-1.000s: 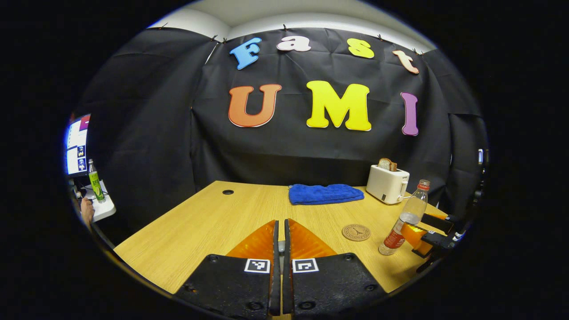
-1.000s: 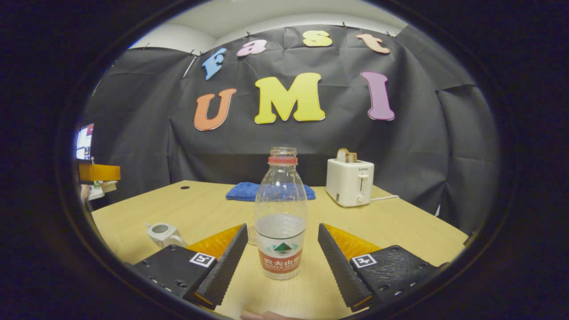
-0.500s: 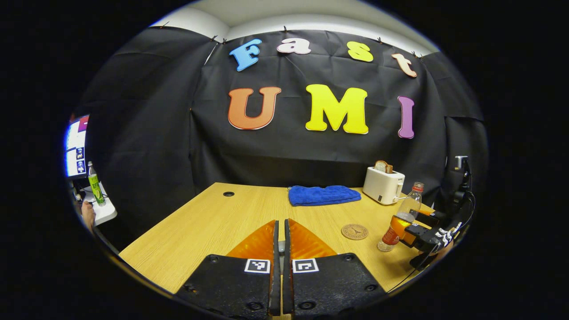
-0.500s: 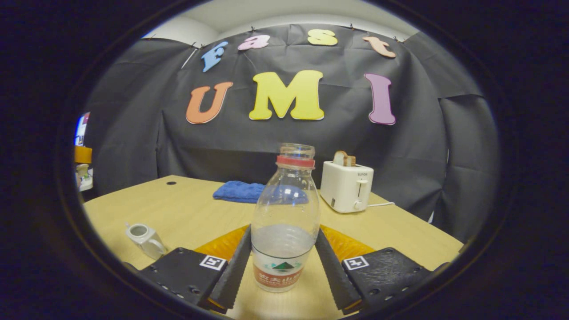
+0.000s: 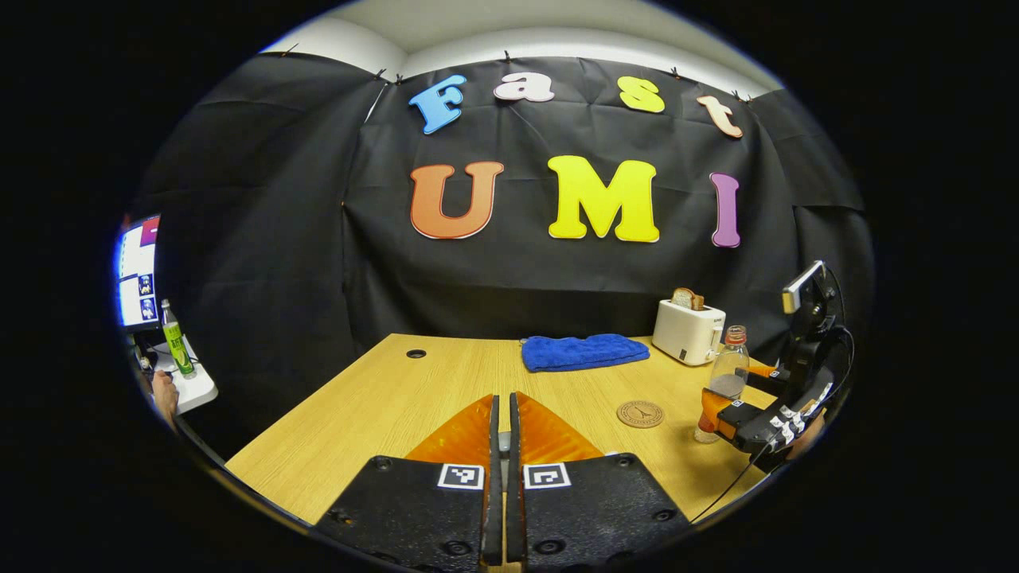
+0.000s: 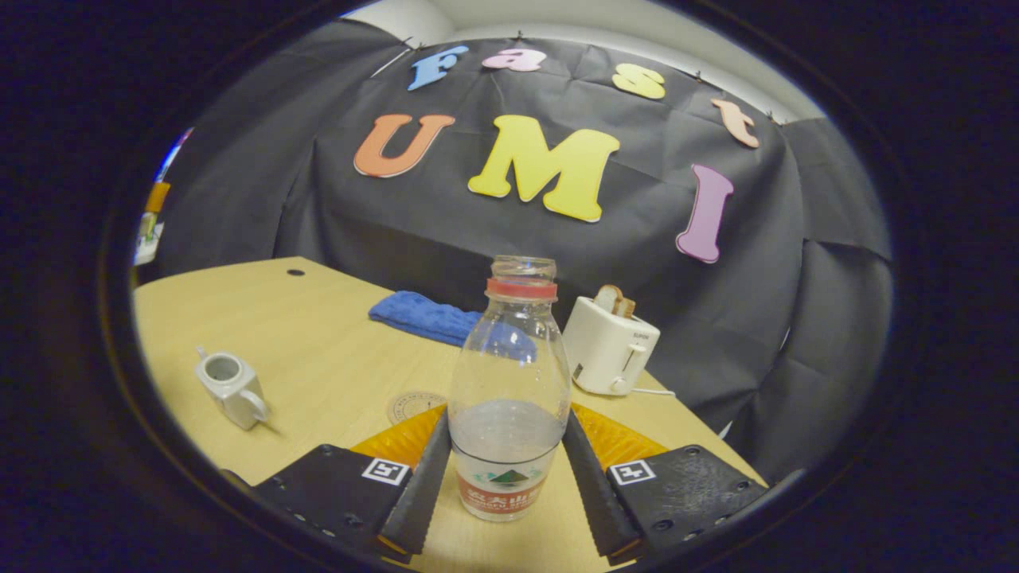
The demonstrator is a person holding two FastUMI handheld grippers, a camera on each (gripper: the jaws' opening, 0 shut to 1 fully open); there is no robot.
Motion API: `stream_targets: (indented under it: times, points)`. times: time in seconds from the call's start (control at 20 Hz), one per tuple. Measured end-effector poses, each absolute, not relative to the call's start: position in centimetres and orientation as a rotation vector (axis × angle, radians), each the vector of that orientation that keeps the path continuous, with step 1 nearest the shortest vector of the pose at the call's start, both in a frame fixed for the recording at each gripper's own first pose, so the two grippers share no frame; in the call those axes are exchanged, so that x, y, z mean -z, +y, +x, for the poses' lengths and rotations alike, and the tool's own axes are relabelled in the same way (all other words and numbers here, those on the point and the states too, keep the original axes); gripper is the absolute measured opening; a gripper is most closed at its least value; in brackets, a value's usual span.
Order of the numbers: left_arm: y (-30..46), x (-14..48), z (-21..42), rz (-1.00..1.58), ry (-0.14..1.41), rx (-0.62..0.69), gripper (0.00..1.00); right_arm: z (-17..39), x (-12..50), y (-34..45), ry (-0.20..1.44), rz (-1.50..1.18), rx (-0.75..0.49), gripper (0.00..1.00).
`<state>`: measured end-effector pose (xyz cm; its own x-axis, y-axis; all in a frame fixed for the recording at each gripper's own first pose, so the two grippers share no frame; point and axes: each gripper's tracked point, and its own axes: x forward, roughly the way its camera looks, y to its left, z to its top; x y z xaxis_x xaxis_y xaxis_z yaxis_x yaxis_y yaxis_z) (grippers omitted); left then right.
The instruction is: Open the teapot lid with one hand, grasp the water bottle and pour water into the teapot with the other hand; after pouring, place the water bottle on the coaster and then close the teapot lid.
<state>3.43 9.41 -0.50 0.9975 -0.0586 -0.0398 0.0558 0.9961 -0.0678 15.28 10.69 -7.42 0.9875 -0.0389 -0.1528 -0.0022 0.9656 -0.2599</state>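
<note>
Teapot (image 6: 231, 387) stands w/ lid off, mouth open, at left on tabletop (image 6: 334, 342). Left gripper (image 5: 500, 414) is raised over the tabletop, fingers pinched together w/ something small btwn them; likely the lid, can't confirm. Coaster (image 5: 640, 414) is bare, near centre-right. Water bottle (image 6: 509, 390), uncapped, part-full, is clamped at label height by right gripper (image 6: 506, 465), both fingers pressing on it.

Judged: lid off, bottle grasped; left: pour, bottle to coaster, lid back.

Count: 1 teapot, 1 coaster, 1 water bottle, 2 grippers, 1 blue towel (image 5: 585, 351), 1 toaster (image 5: 688, 334).
</note>
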Motion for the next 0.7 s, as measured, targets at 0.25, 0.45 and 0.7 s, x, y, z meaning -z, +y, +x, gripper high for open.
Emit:
stream_targets:
  times: [0.25, 0.45, 0.7]
  points:
    - [10.1, 0.1, 3.2, -0.061, 0.033, 0.058, 0.04, 15.5, 7.7, 11.8, 0.173, -0.454, 0.024, 0.77]
    - [11.1, 0.0, 3.1, -0.063, 0.032, 0.043, 0.04, 15.6, 7.8, 13.6, 0.160, -0.619, -0.001, 0.76]
    - [11.7, -0.1, 2.8, -0.064, 0.024, 0.042, 0.04, 15.4, 7.0, 16.1, 0.104, -0.814, -0.001, 0.76]
